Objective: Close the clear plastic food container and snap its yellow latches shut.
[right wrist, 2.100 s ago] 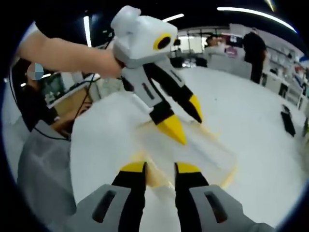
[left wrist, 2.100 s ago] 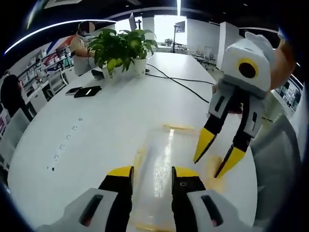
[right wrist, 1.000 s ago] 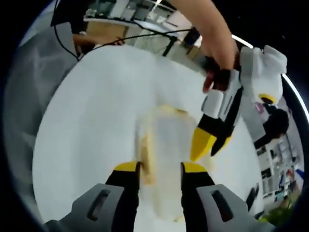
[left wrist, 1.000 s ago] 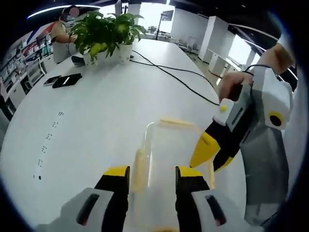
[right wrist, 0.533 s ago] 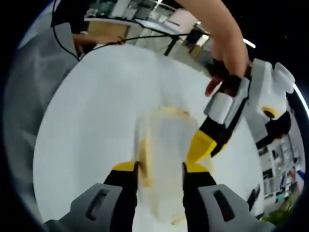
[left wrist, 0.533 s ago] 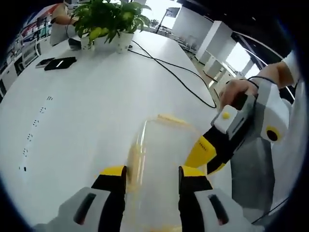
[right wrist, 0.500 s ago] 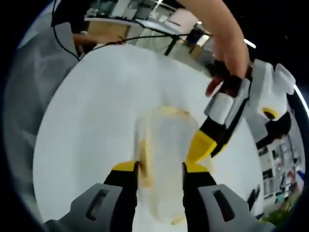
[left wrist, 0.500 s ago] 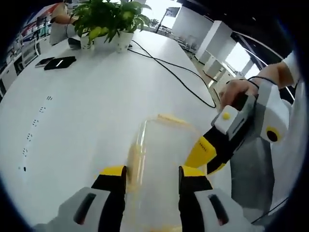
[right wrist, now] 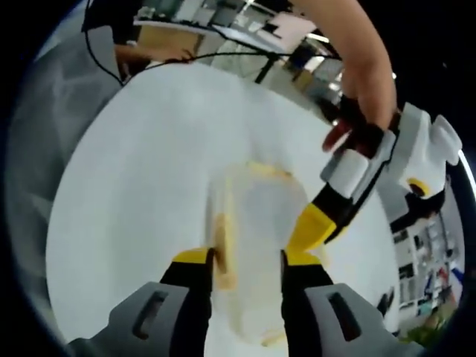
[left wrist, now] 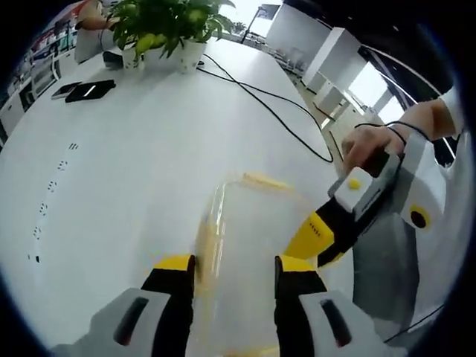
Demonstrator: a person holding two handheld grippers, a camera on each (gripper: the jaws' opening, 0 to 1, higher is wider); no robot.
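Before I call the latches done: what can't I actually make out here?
- Latch state: the yellow latches on the clear container are blurred in both views; snapped or not, cannot tell.
- Container's near end: in the left gripper view it is hidden behind the left tongs.
- Right tongs: tip contact with the container's side is unclear.

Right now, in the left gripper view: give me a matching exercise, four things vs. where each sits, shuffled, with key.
Things:
1. clear plastic food container with yellow latches
2. green leafy potted plant
3. flat black phone
4. black cable

Places:
A. far end of the white table
B. runs from the plant toward the table's right edge
C. just ahead of the left gripper
D. left side of the table, short of the plant

Pairs: 1-C, 2-A, 3-D, 4-B
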